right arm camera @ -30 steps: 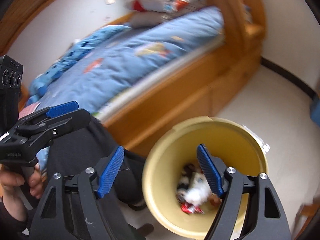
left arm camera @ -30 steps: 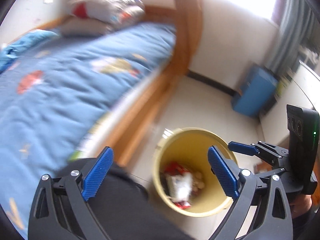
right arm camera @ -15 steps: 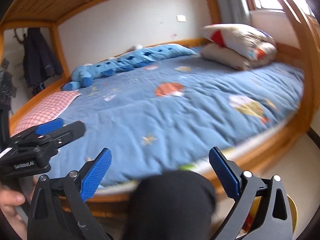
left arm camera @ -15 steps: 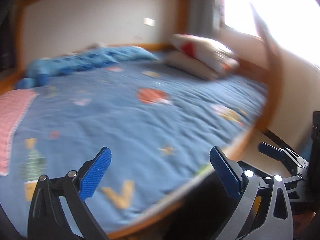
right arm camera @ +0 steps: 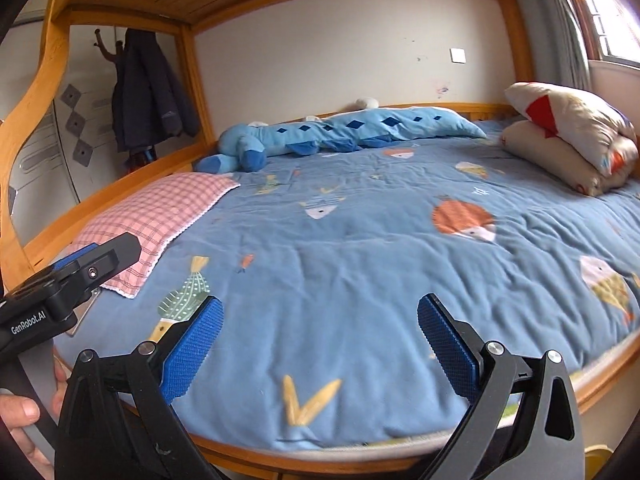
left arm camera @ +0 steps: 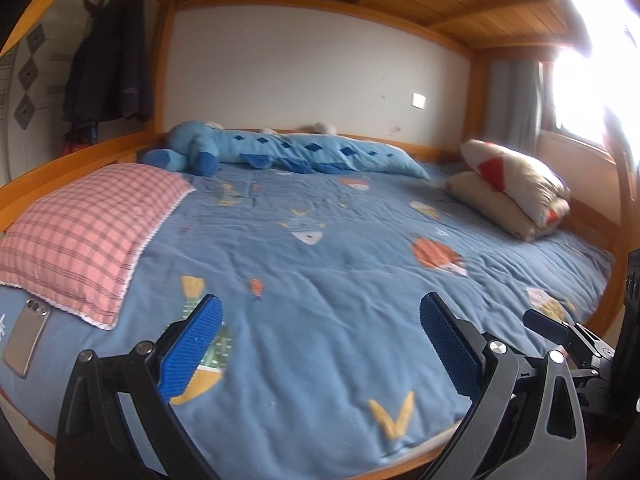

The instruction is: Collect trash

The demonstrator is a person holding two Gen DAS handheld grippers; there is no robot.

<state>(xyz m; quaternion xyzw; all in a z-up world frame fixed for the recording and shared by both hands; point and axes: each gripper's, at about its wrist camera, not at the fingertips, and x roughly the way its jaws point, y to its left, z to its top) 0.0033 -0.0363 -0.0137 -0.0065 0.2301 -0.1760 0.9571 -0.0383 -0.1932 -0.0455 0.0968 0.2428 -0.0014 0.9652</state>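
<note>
Over blue bed [left arm camera: 328, 280], L gripper [left arm camera: 320, 340] & R gripper [right arm camera: 318, 338] level, jaws wide.

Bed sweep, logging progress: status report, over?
Left gripper open, empty. Right gripper open, empty. No trash visible on the bed; phone lies beside the pink pillow. Nothing in the way.

- The blue quilt [left arm camera: 320, 280] lies bare across its middle.
- Pink checked pillow [left arm camera: 88, 232] and phone [left arm camera: 26, 336] occupy the quilt's left end.
- Stacked cushions [left arm camera: 516, 188] and blue plush [left arm camera: 280, 152] crowd the quilt's right and far edges.
</note>
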